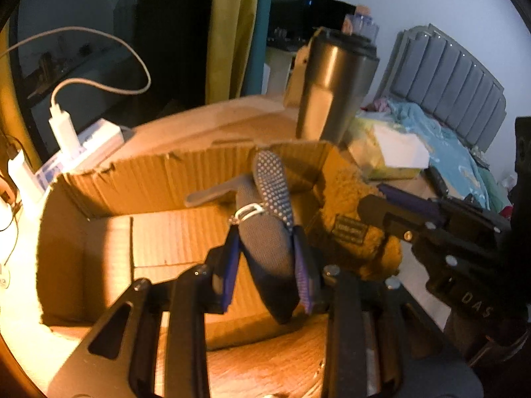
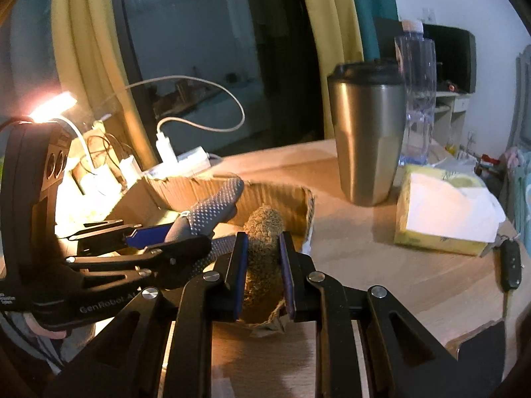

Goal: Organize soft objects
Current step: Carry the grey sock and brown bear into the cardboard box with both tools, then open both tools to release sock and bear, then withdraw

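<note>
Left gripper [image 1: 265, 232]: our blue pads are clamped on a grey dotted-grip sock [image 1: 267, 229], which we hold above the inside of the cardboard box [image 1: 139, 179]; its dotted sole points up toward the far wall.
Right gripper [image 2: 264, 237]: fingers pressed against both sides of a fuzzy mustard-brown sock [image 2: 264, 252], held over the box's right corner.
Fuzzy mustard-brown sock, left wrist view: it bears a small dark sewn label and hangs just beside the grey one, against the box's right wall.
Cardboard box: open-topped, with torn, ragged rims; we see bare corrugated floor under the left gripper.
Table [image 2: 381, 258]: light wood; the box sits on it.
Close quarters: our two grippers stand side by side over the same end of the box, and the socks are nearly touching; whether they touch we cannot tell.
Steel travel tumbler [image 2: 366, 132]: dark lid, upright on the table just behind the box's far right corner.
Clear water bottle [image 2: 416, 96]: upright directly behind the tumbler.
Tissue pack [image 2: 444, 212]: yellow wrapper, white tissue on top, to the right of the box and apart from it.
Car key [image 2: 511, 267]: dark fob lying at the table's right edge, near the tissue pack.
Power strip [image 1: 96, 146]: white, beyond the box's left far corner, with a white charger [image 1: 63, 129] plugged in and its cable looping overhead.
Lamp [image 2: 54, 106]: lit bar at far left, throwing warm light across the box.
Background: yellow and teal curtains, dark window glass, and a bed with a grey padded headboard [image 1: 454, 79].
</note>
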`<state>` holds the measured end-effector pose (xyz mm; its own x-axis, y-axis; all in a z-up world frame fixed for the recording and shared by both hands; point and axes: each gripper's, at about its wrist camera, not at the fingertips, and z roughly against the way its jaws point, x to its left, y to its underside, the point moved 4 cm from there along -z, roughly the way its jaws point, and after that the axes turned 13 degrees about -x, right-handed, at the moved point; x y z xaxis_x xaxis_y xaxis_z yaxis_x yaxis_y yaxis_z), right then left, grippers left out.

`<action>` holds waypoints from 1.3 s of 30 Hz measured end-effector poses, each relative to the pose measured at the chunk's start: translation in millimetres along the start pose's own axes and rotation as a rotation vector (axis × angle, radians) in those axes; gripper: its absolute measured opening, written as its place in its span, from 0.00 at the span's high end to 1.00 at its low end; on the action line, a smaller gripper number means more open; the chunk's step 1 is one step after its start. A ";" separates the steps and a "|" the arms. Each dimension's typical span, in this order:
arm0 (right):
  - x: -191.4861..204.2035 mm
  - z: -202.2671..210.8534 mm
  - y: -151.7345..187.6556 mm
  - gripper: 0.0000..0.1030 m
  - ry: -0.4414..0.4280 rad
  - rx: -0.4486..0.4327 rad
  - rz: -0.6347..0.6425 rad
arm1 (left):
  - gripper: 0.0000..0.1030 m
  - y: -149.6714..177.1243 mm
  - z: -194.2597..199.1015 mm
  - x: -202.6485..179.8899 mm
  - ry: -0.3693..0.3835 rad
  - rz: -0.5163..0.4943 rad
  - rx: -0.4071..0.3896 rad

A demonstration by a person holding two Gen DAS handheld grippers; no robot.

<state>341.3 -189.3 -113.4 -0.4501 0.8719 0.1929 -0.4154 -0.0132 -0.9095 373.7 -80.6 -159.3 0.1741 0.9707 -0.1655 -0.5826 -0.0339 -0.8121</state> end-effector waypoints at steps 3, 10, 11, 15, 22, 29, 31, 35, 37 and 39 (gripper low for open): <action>-4.5 -5.4 4.5 0.80 0.011 0.023 -0.003 | 0.69 5.1 -8.2 -0.4 0.005 0.009 0.032; -6.4 -7.9 5.8 0.76 0.005 0.036 0.004 | 0.63 6.8 -11.8 0.2 0.001 0.019 0.059; -6.2 -8.0 5.8 0.75 0.005 0.037 0.005 | 0.62 4.3 -11.6 -0.1 0.002 0.018 0.056; -2.5 -5.5 4.5 0.61 0.005 0.034 0.008 | 0.42 1.9 -0.9 1.9 0.005 0.021 0.039; -1.8 11.6 -3.8 0.48 0.045 0.002 -0.003 | 0.39 1.2 21.9 8.1 -0.010 0.030 0.011; -1.6 34.0 -7.3 0.48 0.093 -0.014 -0.012 | 0.38 0.2 57.9 10.4 -0.016 0.039 -0.038; 1.9 41.8 -7.6 0.48 0.100 -0.019 -0.010 | 0.37 1.7 70.1 11.6 -0.012 0.040 -0.053; 13.1 58.1 -7.8 0.48 0.107 -0.030 0.007 | 0.37 3.2 90.4 10.0 -0.008 0.040 -0.083; 20.7 65.6 -7.8 0.48 0.108 -0.036 0.018 | 0.37 4.5 102.9 11.2 -0.006 0.040 -0.099; 28.9 72.5 -7.5 0.48 0.107 -0.043 0.028 | 0.37 6.3 111.8 12.3 -0.008 0.041 -0.110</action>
<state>274.1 -199.5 -74.3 -0.3733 0.9186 0.1292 -0.3687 -0.0191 -0.9293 283.4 -42.4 -103.9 0.1456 0.9698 -0.1958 -0.4980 -0.0992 -0.8615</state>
